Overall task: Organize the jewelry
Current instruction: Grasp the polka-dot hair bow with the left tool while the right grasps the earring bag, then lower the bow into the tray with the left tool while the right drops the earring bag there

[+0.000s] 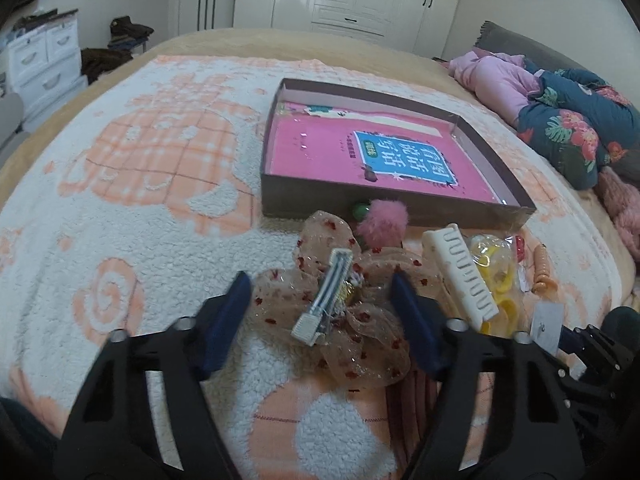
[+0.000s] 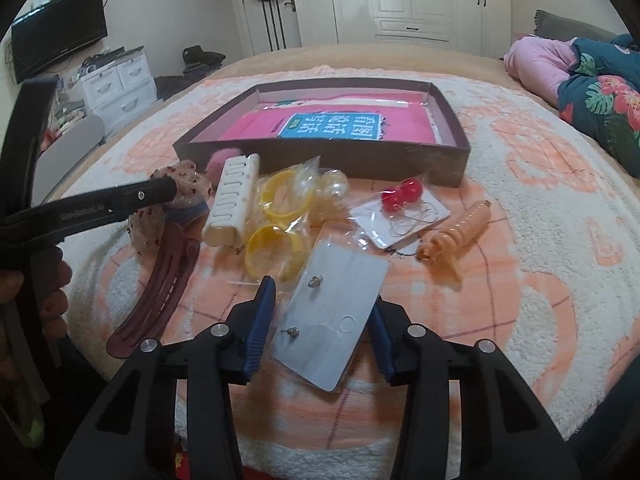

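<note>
Jewelry and hair pieces lie heaped against the near wall of the brown box (image 2: 320,160), on the peach-and-white blanket (image 1: 140,200).

My left gripper (image 1: 320,280) stands spread astride the sheer bow clip (image 1: 360,344). The pad at 3 o'clock touches its ruffle, and the one at 9 o'clock is just beside it. Open blanket runs from 8 to 11 o'clock. At 2 o'clock a white comb clip (image 1: 460,276) crowds in close.

My right gripper (image 2: 322,300) has the earring card (image 2: 336,280) between its pads, each close to a long edge. I cannot tell whether they press.

From there, bagged yellow bangles (image 2: 280,216) sit at 11 o'clock. A card with red beads (image 2: 400,208) sits at 1 o'clock, an orange spiral clip (image 2: 460,228) just beyond at 2. A dark red clip (image 2: 160,288) lies at 9 o'clock. The blanket is free from 3 to 5 o'clock.

The box holds a pink book (image 1: 360,152) lying flat.

Floral bedding (image 2: 600,108) is piled at the bed's far right. White wardrobes (image 2: 420,0) fill the back wall.
</note>
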